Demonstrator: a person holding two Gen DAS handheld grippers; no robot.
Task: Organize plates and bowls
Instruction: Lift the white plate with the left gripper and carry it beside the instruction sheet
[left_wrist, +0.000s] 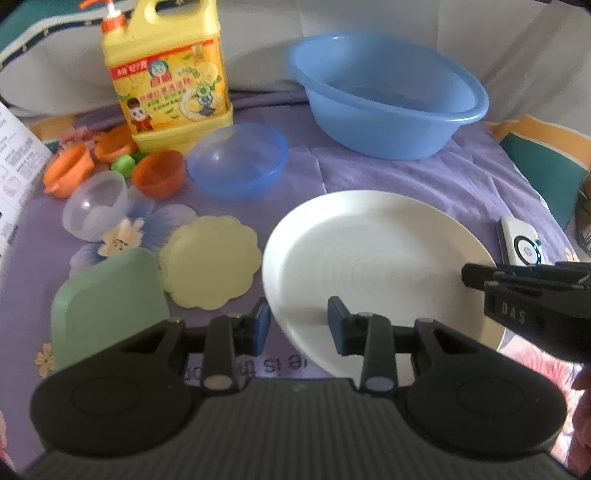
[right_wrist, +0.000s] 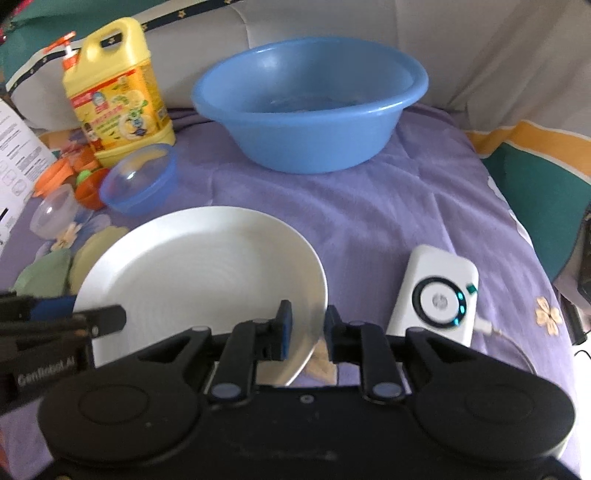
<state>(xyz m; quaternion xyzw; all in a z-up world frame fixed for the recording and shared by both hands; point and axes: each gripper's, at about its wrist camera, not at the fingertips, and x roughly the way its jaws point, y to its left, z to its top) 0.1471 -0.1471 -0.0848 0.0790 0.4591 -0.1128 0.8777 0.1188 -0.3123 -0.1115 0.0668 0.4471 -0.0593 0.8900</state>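
The white plate (right_wrist: 199, 266) is straddled at its near rims by both tongs: the left tongs (left_wrist: 300, 325) and right tongs (right_wrist: 307, 328) are parted, pads unpressed (contact is blurred). Open purple surface (right_wrist: 369, 206) is left toward the blue basin (right_wrist: 310, 110).

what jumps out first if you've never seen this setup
A big white plate lies in front on the purple cloth, its edges between the fingers of both the left gripper and the right gripper. Behind it stands a blue basin, with a yellow detergent jug to its left.
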